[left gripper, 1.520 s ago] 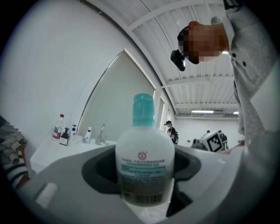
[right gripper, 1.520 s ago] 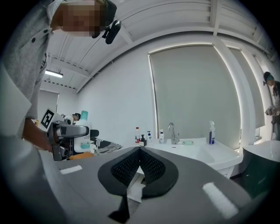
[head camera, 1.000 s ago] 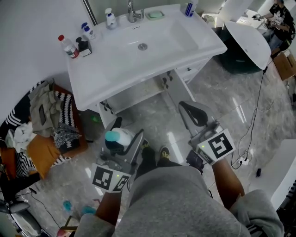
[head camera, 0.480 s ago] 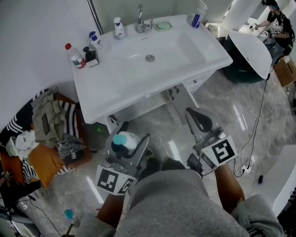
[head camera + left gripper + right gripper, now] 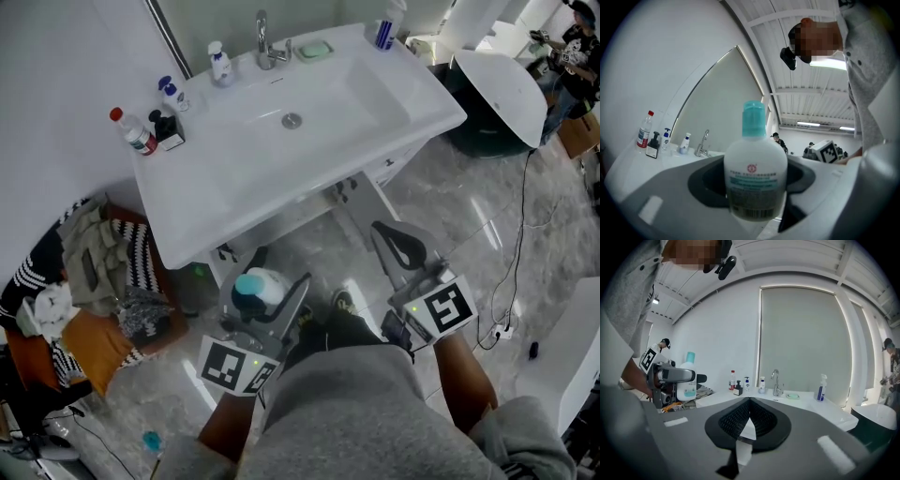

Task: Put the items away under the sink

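Head view: the left gripper point(image 5: 263, 279) pinches an upright white bottle point(image 5: 253, 285) with a teal cap, low in front of the sink point(image 5: 184, 221); the right gripper point(image 5: 386, 234) is alongside. Left gripper view: the fingers point(image 5: 670, 197) clamp the bottle's body. Right gripper view: the fingers point(image 5: 736, 420) are pressed together, holding nothing.

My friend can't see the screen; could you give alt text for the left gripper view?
A white bottle with a teal cap stands clamped between the grey jaws of the left gripper. Behind it at left, a tap and small bottles line a white sink counter.
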